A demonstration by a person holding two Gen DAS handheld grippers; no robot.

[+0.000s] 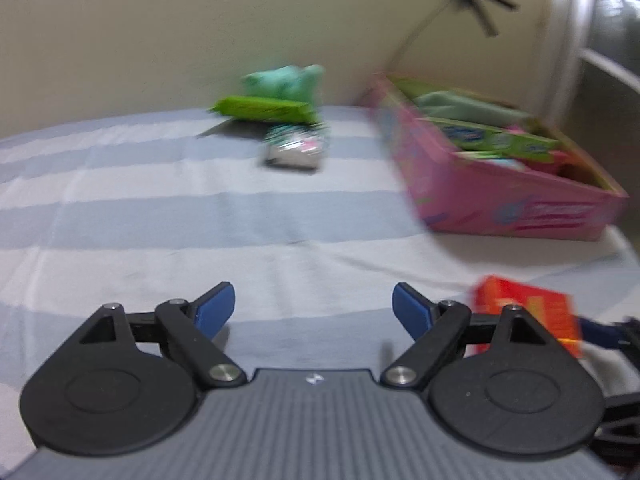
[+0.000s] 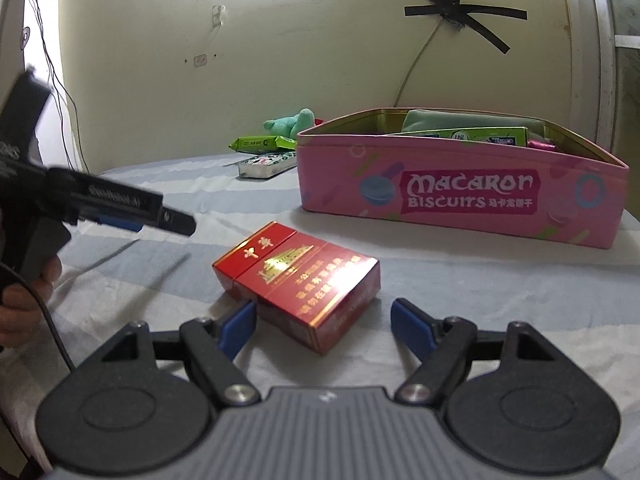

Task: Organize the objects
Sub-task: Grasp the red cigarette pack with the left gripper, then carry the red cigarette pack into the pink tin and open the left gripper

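Note:
A red cigarette pack (image 2: 298,284) lies flat on the striped cloth, just ahead of my right gripper (image 2: 324,322), which is open with its fingers on either side of the pack's near end. The pack also shows in the left wrist view (image 1: 528,316), partly behind my fingers. My left gripper (image 1: 314,312) is open and empty above the cloth. A pink biscuit tin (image 2: 460,196) holds green boxes and a pouch; it shows in the left wrist view (image 1: 500,184) too. A green box (image 1: 264,109), a mint plush (image 1: 286,82) and a patterned pack (image 1: 296,146) lie by the wall.
The striped cloth (image 1: 160,216) covers the table up to a cream wall. A cable taped with black tape (image 2: 460,12) hangs on the wall behind the tin. The left gripper's body (image 2: 80,200) and a hand show at the left of the right wrist view.

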